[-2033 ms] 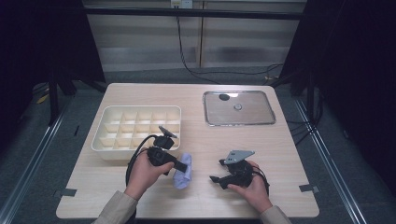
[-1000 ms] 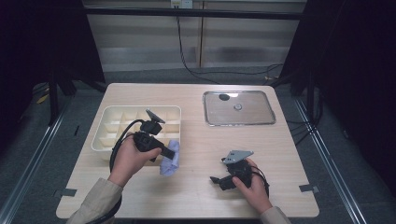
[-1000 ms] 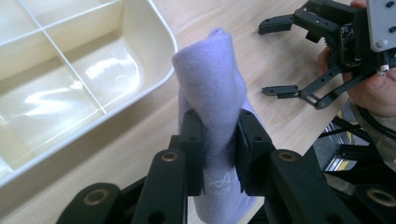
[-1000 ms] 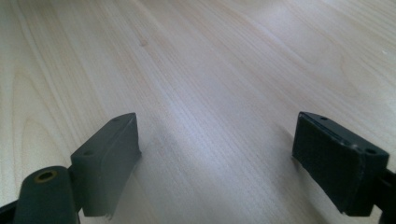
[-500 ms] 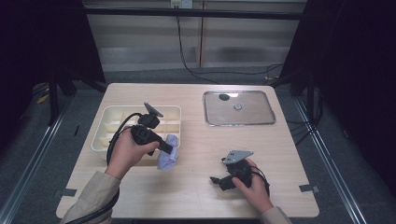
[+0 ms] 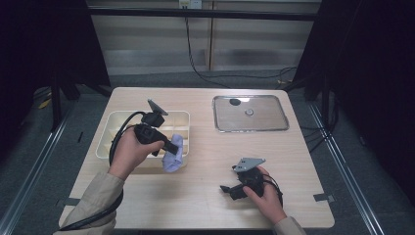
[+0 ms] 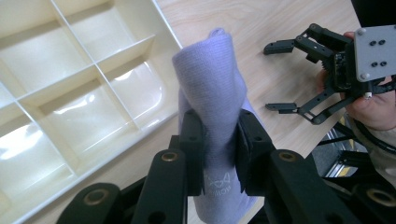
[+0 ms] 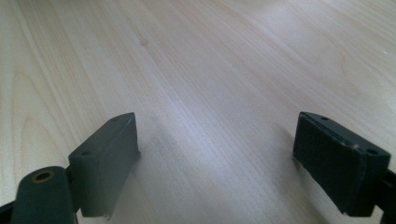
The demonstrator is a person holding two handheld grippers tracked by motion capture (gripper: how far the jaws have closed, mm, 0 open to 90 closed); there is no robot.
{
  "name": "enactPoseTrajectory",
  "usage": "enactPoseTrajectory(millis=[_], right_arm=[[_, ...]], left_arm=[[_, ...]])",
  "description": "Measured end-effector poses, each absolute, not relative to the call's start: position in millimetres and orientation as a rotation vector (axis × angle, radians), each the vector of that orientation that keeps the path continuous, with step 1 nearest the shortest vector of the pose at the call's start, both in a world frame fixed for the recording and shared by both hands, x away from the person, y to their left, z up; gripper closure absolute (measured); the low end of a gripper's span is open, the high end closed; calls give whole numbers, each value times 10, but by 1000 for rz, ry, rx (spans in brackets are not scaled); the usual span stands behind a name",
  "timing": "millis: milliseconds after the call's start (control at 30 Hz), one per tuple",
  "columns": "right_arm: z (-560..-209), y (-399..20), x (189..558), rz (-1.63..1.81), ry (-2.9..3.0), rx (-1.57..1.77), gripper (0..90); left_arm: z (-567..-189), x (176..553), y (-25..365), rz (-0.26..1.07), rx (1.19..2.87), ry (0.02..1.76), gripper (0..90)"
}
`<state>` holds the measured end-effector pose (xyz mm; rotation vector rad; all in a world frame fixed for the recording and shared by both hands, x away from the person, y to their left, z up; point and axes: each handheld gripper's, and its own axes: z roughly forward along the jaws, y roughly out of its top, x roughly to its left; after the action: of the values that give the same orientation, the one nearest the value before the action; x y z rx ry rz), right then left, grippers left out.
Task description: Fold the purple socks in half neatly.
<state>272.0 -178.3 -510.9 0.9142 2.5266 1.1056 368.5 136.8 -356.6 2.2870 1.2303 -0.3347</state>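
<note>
My left tool (image 7: 218, 140) is clamped on a folded lilac cloth (image 7: 212, 100), its two jaws pinching the fabric from either side so the fold rises between them. In the high view, I hold the cloth (image 6: 172, 152) at the near right corner of the cream divided tray (image 6: 108, 142), hanging over the tray's edge and the desk (image 6: 205, 196) beside it. My right tool (image 6: 227, 189) rests low on the desk near its front edge, well apart from the tray, with its jaws spread wide and nothing between them but bare wood. A clear lid with a small knob (image 6: 249, 113) lies flat at the far right of the desk.
</note>
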Motion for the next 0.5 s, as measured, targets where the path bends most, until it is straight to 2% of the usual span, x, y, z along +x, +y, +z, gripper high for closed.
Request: enactPoseTrajectory(millis=[500], right_arm=[[-5108,-1783,2720,1105,2527,914,134]], left_arm=[[-3484,3851,1351,-347,2277,1230,751]])
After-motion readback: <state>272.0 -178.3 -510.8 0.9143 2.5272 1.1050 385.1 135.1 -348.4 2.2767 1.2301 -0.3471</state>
